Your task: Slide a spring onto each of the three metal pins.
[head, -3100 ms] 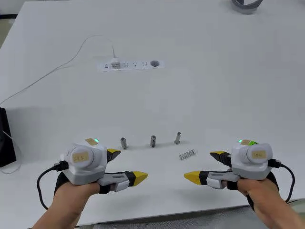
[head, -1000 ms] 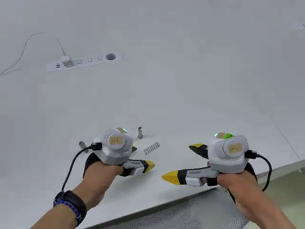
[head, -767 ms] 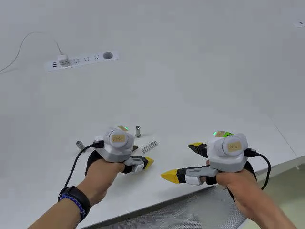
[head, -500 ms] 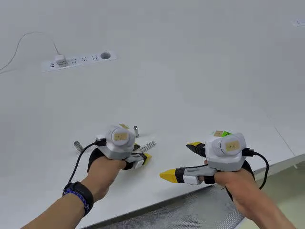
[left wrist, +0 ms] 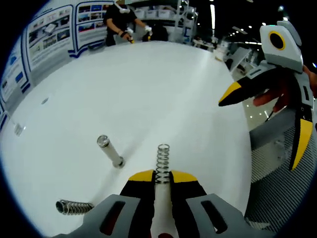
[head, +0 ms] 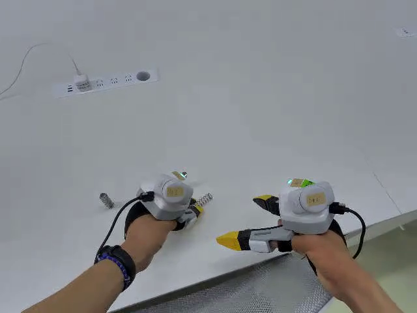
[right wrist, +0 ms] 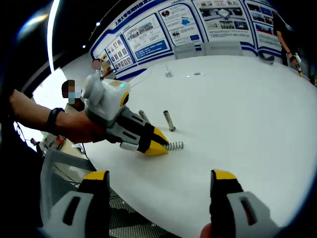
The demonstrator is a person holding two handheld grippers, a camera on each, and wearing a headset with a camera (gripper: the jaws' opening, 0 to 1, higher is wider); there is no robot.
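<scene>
My left gripper (left wrist: 162, 174) is shut on the near end of a loose spring (left wrist: 162, 157), which sticks out forward over the white table (left wrist: 163, 84). A bare metal pin (left wrist: 110, 151) stands just left of it. Another pin with a spring on it (left wrist: 74, 207) is at the lower left. In the head view the left gripper (head: 193, 210) covers the spring's (head: 206, 198) end, and a sprung pin (head: 104, 200) stands further left. My right gripper (head: 246, 219) hovers open to the right with nothing in it. From the right gripper (right wrist: 159, 178) I see the left gripper (right wrist: 157, 147), the spring (right wrist: 174, 146) and the bare pin (right wrist: 169, 120).
A white power strip (head: 104, 83) with a plugged-in cable lies at the back left. The table's front edge (head: 260, 264) runs close under both hands, with grey mesh (head: 260, 290) below it. People stand at the table's far end (left wrist: 119, 17).
My left gripper has moved right to the loose spring and shut on its end. The right gripper has stayed open at the right. The head camera has shifted.
</scene>
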